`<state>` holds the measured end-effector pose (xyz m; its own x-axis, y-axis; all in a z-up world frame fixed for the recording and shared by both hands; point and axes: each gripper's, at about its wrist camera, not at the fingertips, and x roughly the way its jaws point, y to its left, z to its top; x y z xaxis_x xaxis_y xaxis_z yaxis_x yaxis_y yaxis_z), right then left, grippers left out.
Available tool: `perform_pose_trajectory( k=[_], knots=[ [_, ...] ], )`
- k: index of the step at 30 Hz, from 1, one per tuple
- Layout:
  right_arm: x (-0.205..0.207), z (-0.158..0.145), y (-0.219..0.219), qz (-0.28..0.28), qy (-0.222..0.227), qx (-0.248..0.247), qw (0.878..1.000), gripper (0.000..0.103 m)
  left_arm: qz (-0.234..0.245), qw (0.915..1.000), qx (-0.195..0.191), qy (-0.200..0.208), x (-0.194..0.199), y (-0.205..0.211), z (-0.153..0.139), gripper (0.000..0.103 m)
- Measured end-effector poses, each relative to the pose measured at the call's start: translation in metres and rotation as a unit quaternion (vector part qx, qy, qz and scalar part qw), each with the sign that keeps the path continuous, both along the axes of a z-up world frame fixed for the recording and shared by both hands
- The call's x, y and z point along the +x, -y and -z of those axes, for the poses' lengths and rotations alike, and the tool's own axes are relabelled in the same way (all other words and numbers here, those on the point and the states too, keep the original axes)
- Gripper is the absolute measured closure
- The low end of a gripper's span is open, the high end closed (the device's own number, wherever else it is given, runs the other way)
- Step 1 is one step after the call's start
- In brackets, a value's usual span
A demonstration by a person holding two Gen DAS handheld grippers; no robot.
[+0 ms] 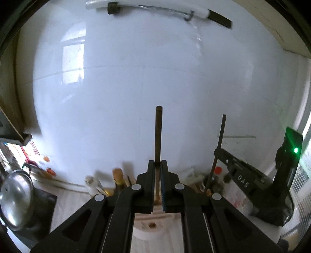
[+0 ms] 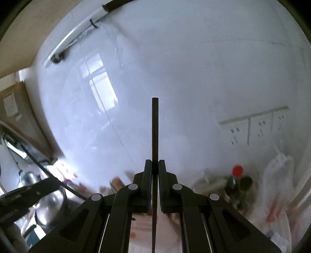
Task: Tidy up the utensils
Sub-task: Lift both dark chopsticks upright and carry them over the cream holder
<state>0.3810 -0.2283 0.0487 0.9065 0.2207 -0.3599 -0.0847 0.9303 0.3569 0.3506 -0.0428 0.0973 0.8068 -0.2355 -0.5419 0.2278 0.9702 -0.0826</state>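
Observation:
My left gripper (image 1: 157, 165) is shut on a brown wooden chopstick (image 1: 158, 134) that stands upright between its pads, raised in front of the white wall. Below it sits a pale utensil holder (image 1: 153, 223), with several blurred utensil handles (image 1: 118, 177) just behind. In the right wrist view my right gripper (image 2: 155, 165) is shut on a dark chopstick (image 2: 155, 134), also upright. The left wrist view shows the right gripper (image 1: 216, 155) off to the right with that dark chopstick (image 1: 220, 140) in it.
A glossy white tiled wall (image 1: 155, 68) fills both views, with a rail (image 1: 155, 8) near the top. A steel pot with a lid (image 1: 15, 200) stands at the left. A red-capped bottle (image 2: 237, 170), plastic bags (image 2: 278, 175) and wall sockets (image 2: 258, 128) are on the right.

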Motion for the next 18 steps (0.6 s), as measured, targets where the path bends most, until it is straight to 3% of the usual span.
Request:
perform_pose_trajectory(
  k=[4, 10, 18],
  knots=[
    [0.034, 0.001, -0.017, 0.0, 0.014, -0.004, 1.0, 0.097, -0.012, 0.9997, 0.017, -0.015, 0.031, -0.006, 0.008, 0.1],
    [0.072, 0.021, -0.039, 0.009, 0.034, -0.022, 0.999, 0.097, -0.018, 0.9969, 0.017, -0.075, 0.07, -0.011, 0.052, 0.1],
    [0.094, 0.049, -0.054, 0.006, 0.047, -0.028, 0.999, 0.097, -0.015, 0.9924, 0.013, -0.122, 0.087, -0.009, 0.088, 0.1]
  ],
)
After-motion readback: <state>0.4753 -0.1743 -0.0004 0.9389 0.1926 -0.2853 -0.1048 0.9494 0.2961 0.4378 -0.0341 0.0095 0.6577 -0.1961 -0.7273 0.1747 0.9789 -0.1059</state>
